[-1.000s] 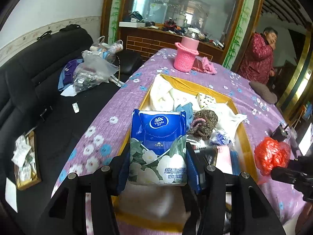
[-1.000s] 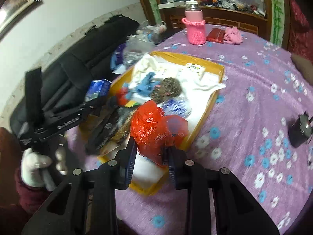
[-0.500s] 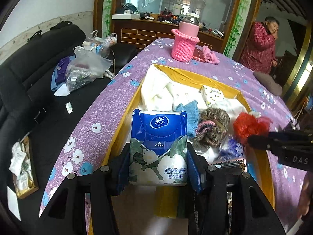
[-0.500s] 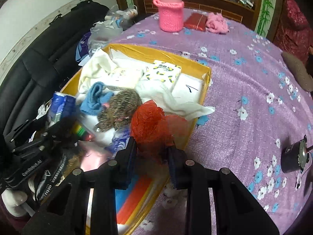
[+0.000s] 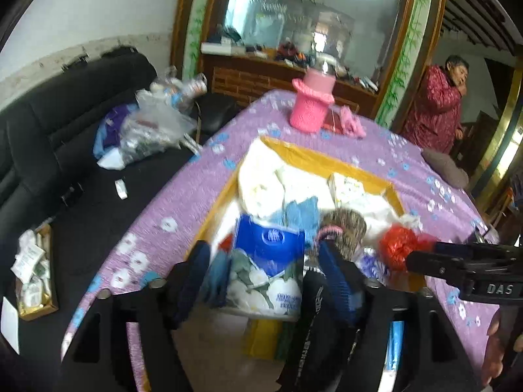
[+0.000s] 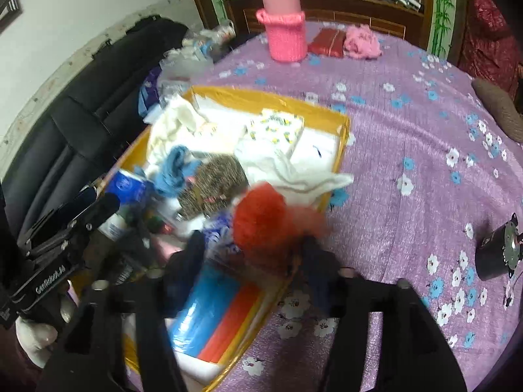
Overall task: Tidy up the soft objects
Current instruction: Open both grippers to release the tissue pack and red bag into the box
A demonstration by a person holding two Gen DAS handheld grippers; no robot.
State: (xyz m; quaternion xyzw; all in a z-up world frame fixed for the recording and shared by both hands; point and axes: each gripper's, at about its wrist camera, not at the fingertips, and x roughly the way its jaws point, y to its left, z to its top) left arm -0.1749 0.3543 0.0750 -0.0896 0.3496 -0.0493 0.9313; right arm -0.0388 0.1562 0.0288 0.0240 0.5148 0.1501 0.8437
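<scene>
Both tongs now spread over the yellow tray [image 5: 359, 171]. Left wrist view: left tongs [image 5: 261, 281] are opening, released around the blue tissue pack [image 5: 269, 261] at the tray's near end; it could tip. Right wrist view: right tongs [image 6: 255, 261] are opening, and the red plastic bag [image 6: 264, 215] sits by the tray's right rim and may spill onto the bench [image 6: 408, 130].

Black two-pronged grippers with blue-padded fingers [image 5: 336, 274], silver screws, white lettering; a white glove [image 6: 36, 336].
</scene>
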